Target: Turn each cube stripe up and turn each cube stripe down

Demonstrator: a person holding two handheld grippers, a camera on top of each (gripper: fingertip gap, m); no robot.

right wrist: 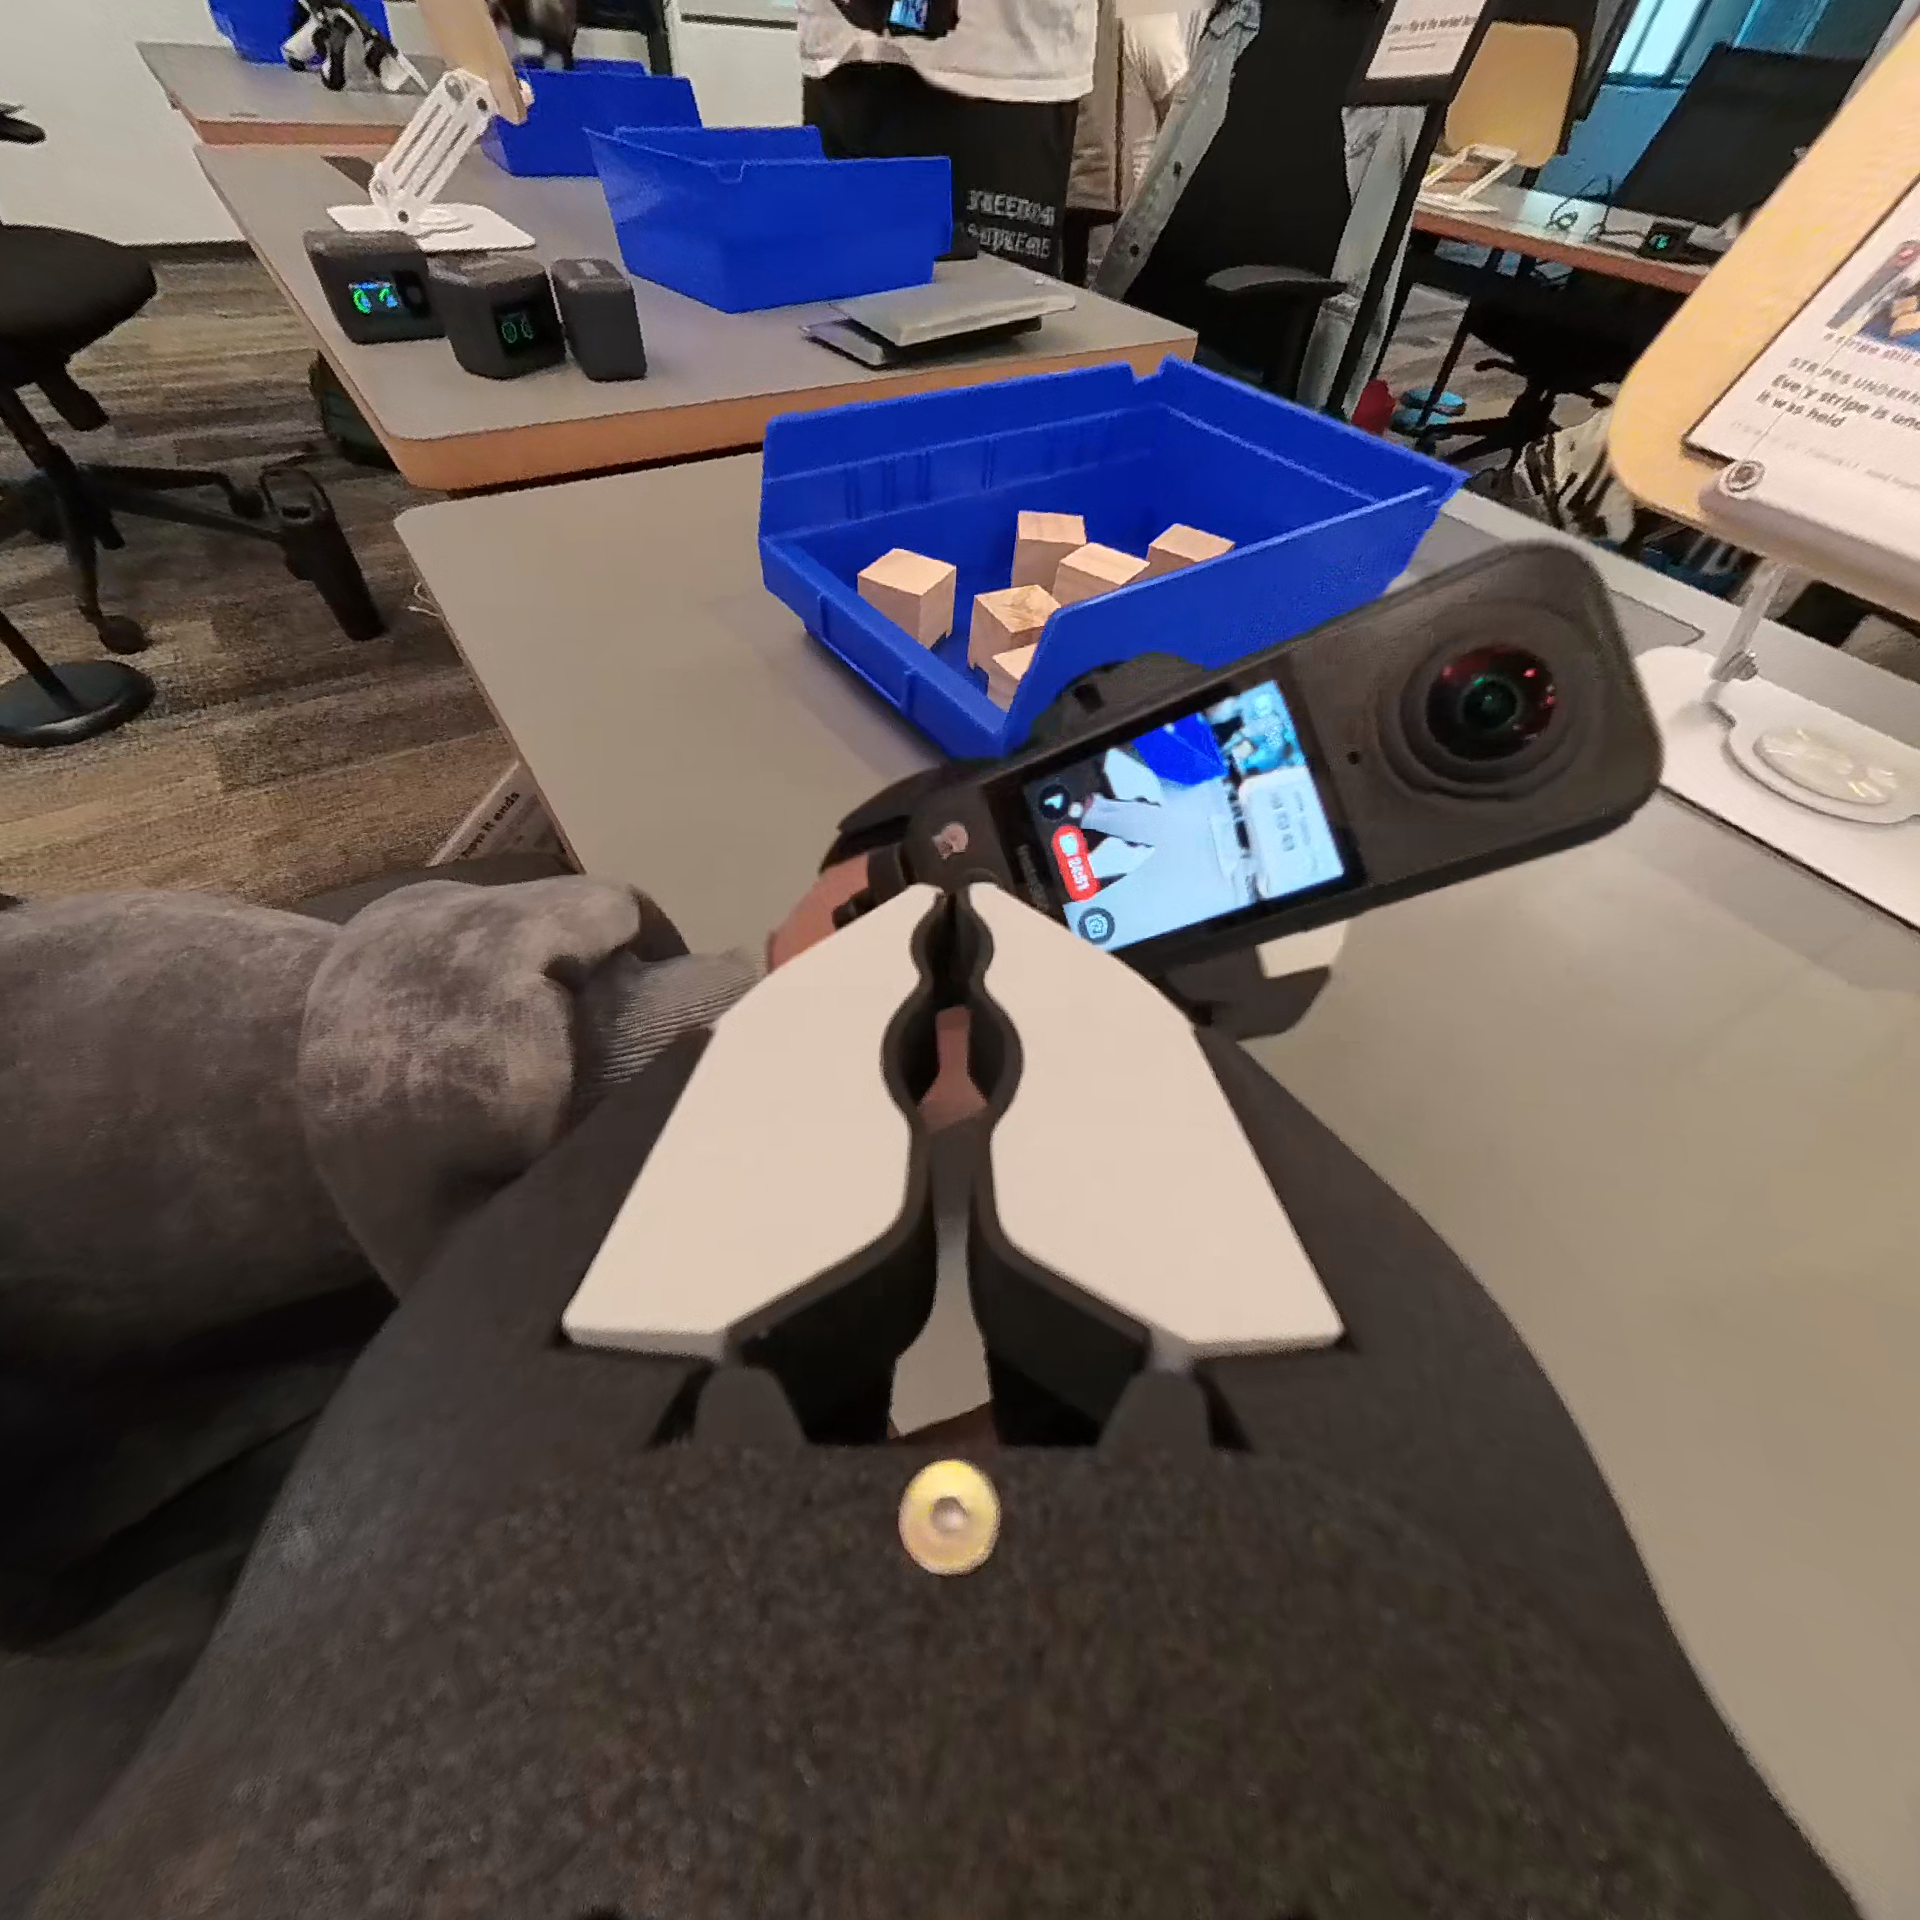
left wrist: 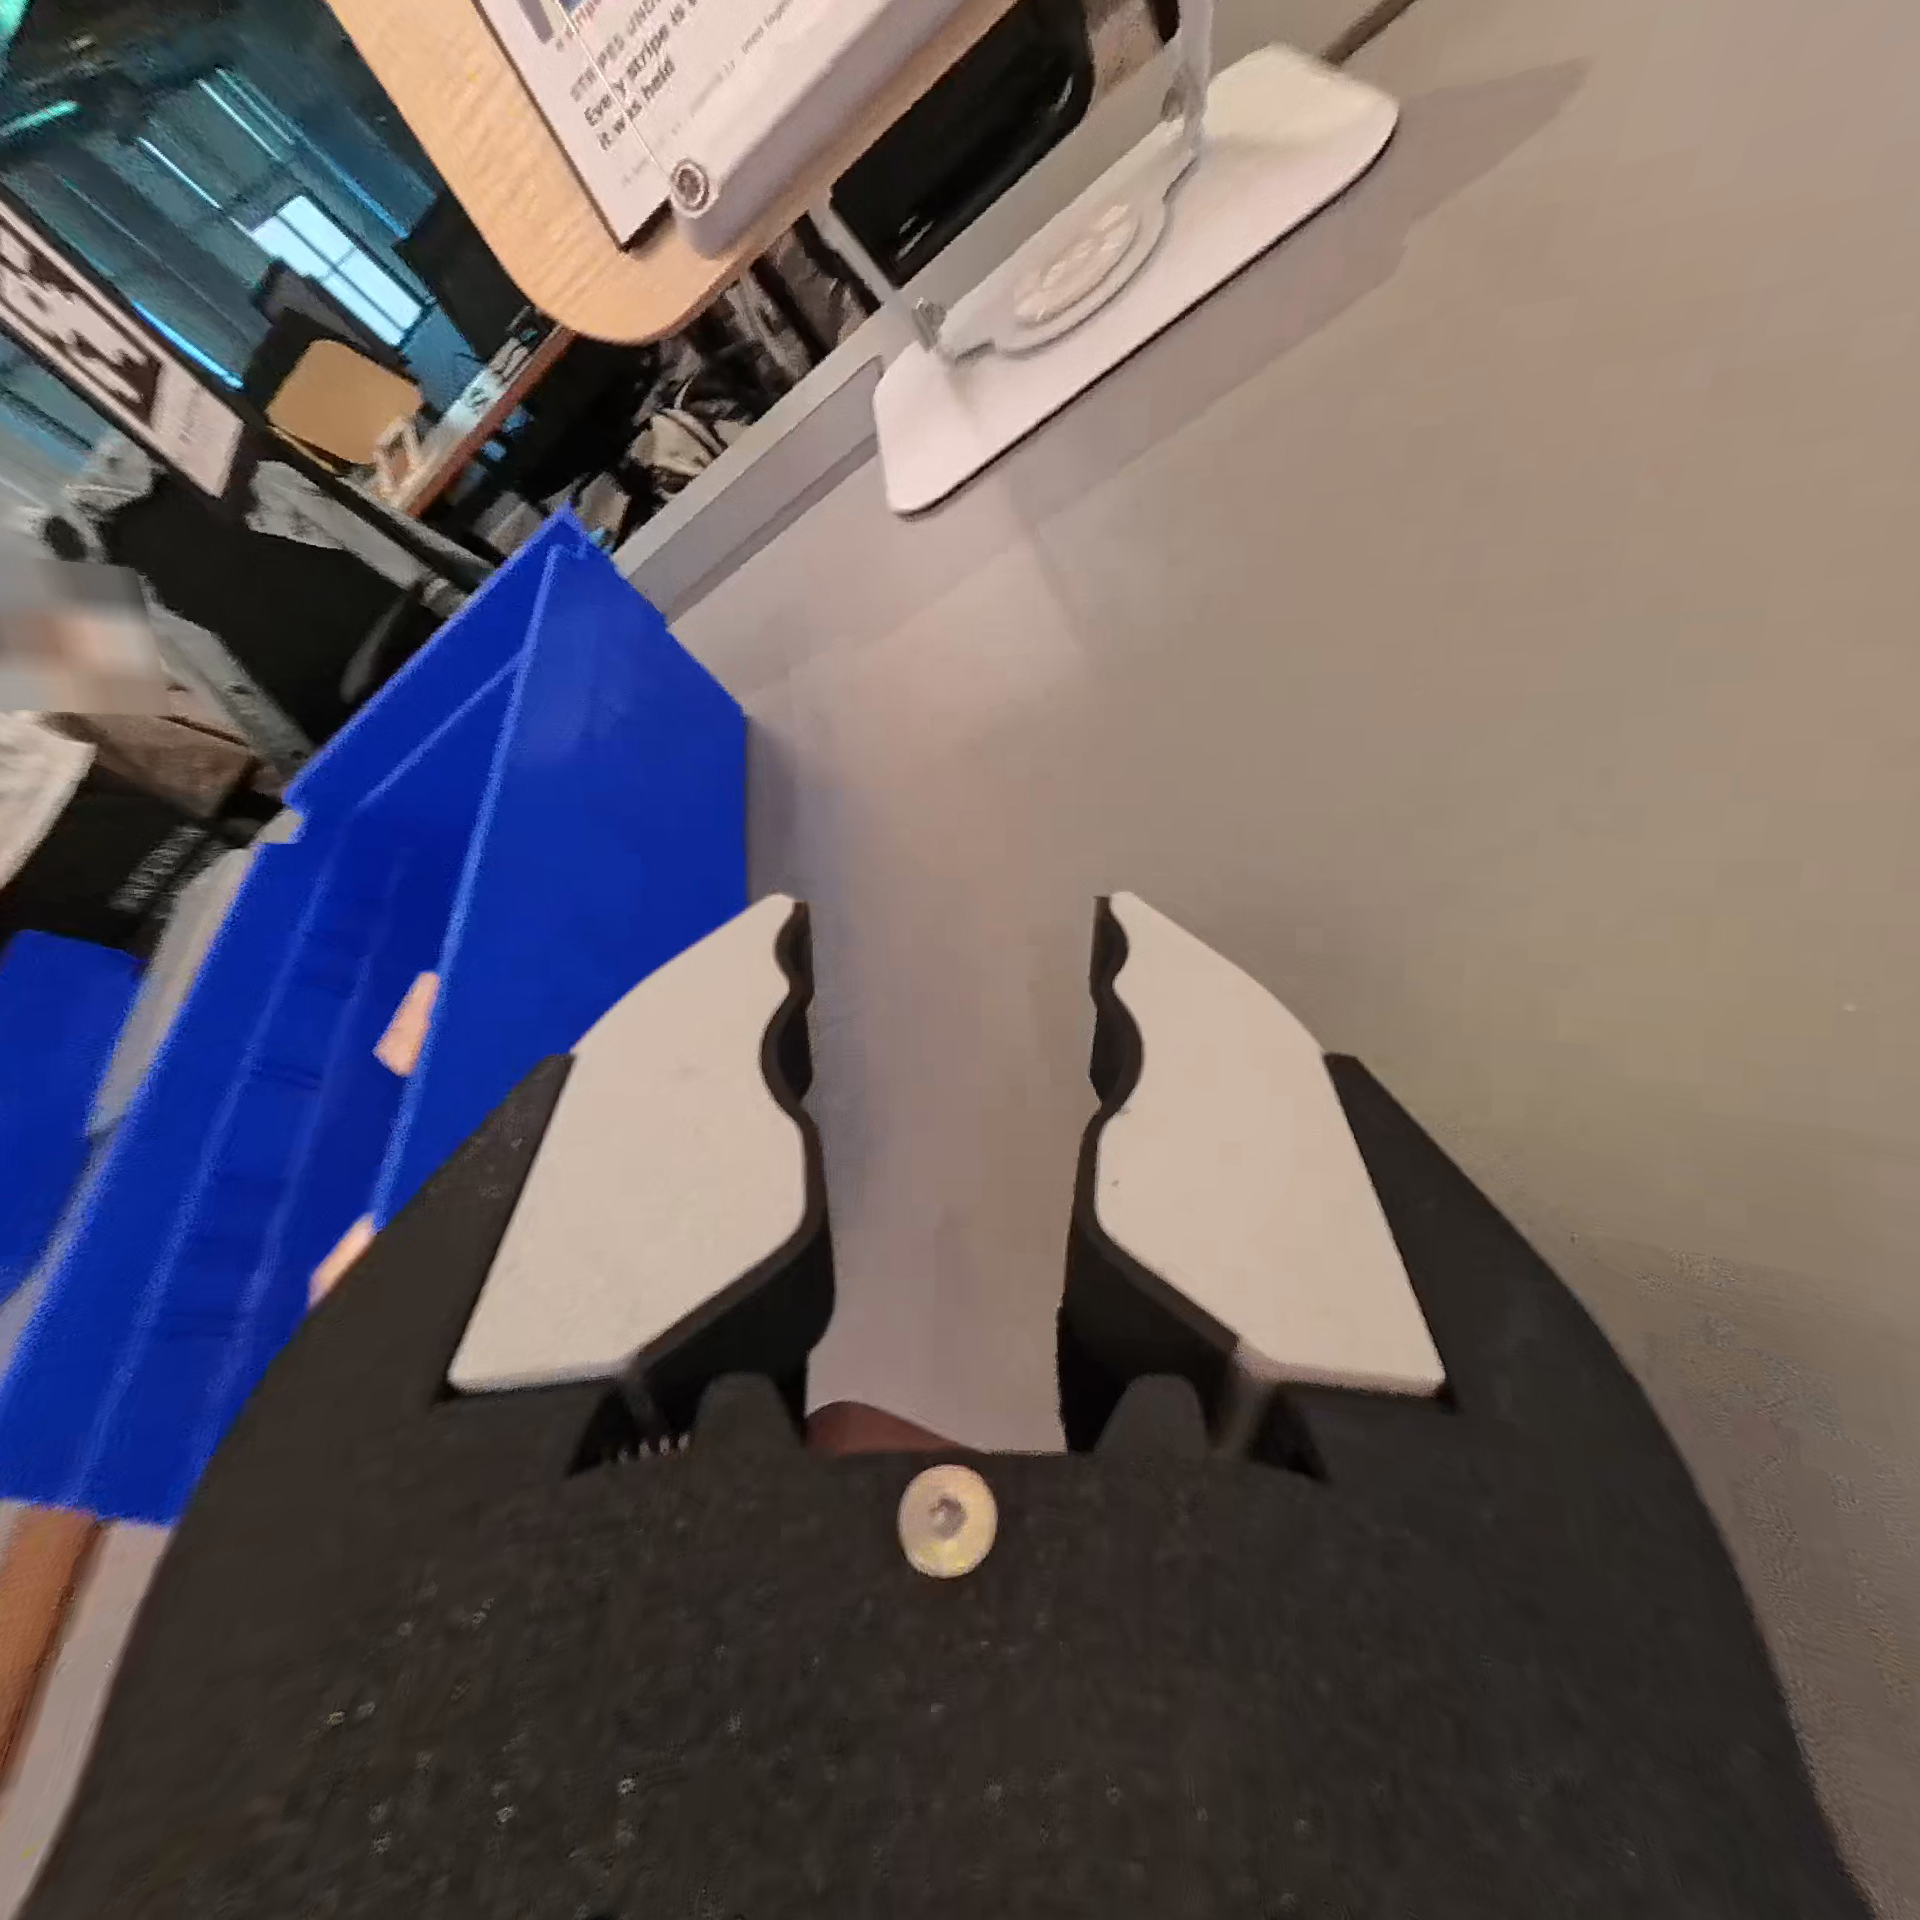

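Several plain wooden cubes point(right wrist: 907, 592) lie jumbled in a blue bin point(right wrist: 1257, 613) on the grey table; no stripe shows on them from here. My right gripper point(right wrist: 951, 904) is shut and empty, low over the table's near edge, well short of the bin. The left gripper's body with its black camera point(right wrist: 1351, 769) shows just beyond my right fingertips. In the left wrist view my left gripper point(left wrist: 945, 914) is open and empty above bare table, with the blue bin point(left wrist: 540, 831) close on its left; bits of cube point(left wrist: 407, 1023) show inside it.
A white stand base point(left wrist: 1132, 270) holding a wooden board with an instruction sheet point(right wrist: 1829, 343) sits on the table to the right. A grey sleeve point(right wrist: 364, 1039) rests at the table's left edge. Another table behind carries blue bins point(right wrist: 779, 218) and black devices point(right wrist: 488, 312); people stand behind.
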